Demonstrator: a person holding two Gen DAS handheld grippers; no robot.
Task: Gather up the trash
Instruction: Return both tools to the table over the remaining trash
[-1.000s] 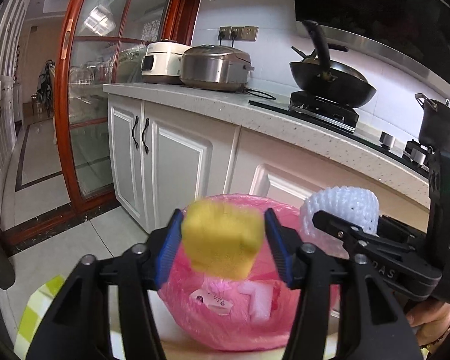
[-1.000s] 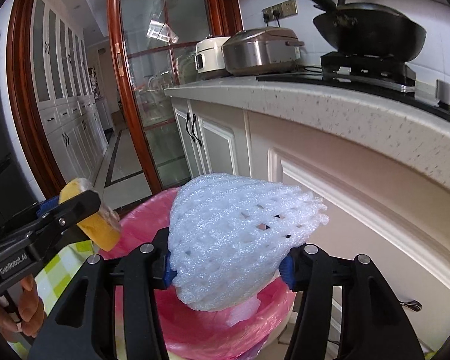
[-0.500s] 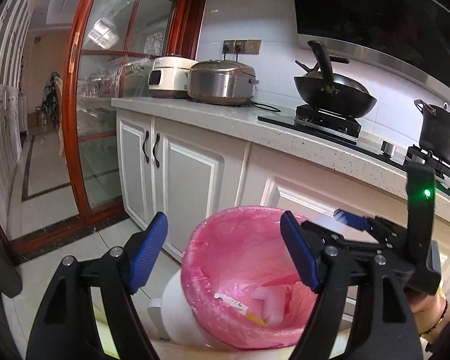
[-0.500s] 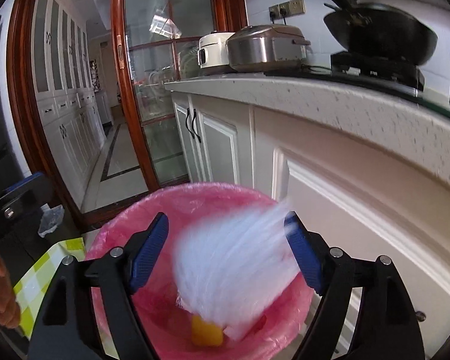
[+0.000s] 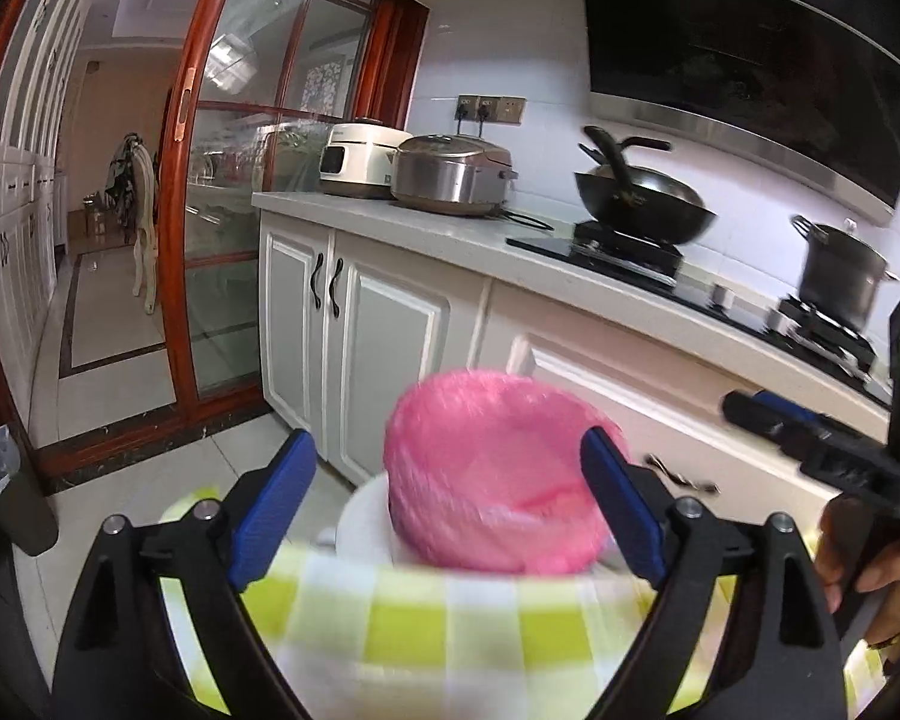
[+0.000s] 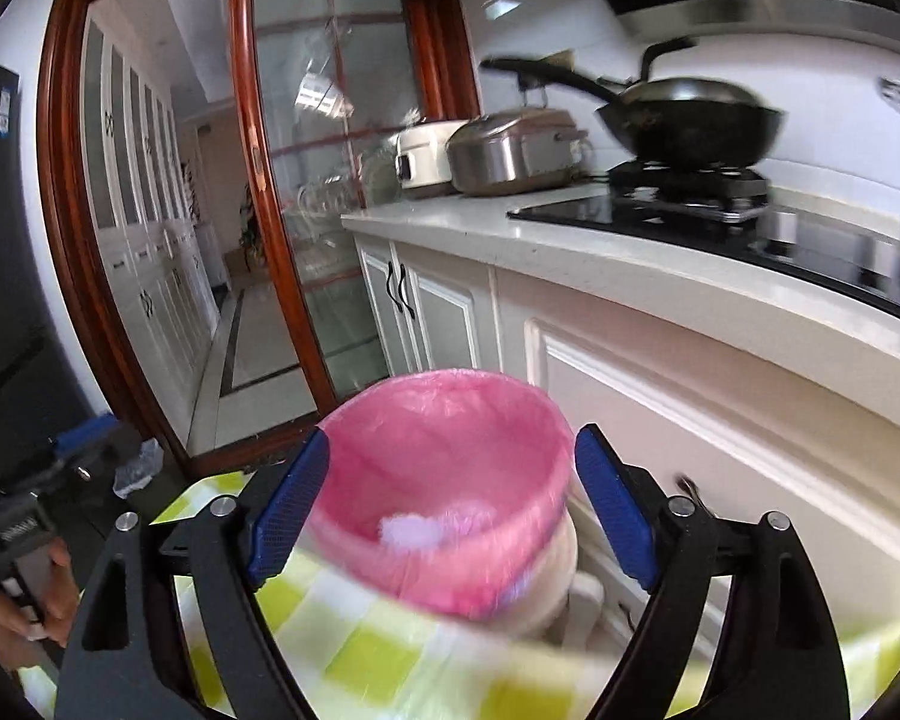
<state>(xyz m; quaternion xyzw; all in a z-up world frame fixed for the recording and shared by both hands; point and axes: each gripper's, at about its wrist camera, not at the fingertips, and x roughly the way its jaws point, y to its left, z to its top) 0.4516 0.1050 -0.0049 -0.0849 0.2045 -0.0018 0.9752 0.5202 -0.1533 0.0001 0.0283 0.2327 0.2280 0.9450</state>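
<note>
So there's a table with a yellow-green and white checked tablecloth (image 5: 450, 618) filling the 6 o'clock edge of both wrist views, blurry, nothing lying on the bit you can see. Past its far edge, toward 12 o'clock, a white bin with a pink bag (image 6: 444, 480) stands on the pale tiled floor (image 5: 168, 480), right up against the white cabinets. Over at 9 o'clock in the left view a dark bin with a clear liner (image 5: 6, 492) sits on those same tiles.

Left gripper (image 5: 447, 501) and right gripper (image 6: 450, 504) side by side, jaws opening wide, empty, each gripped by a hand (image 5: 870, 564).
</note>
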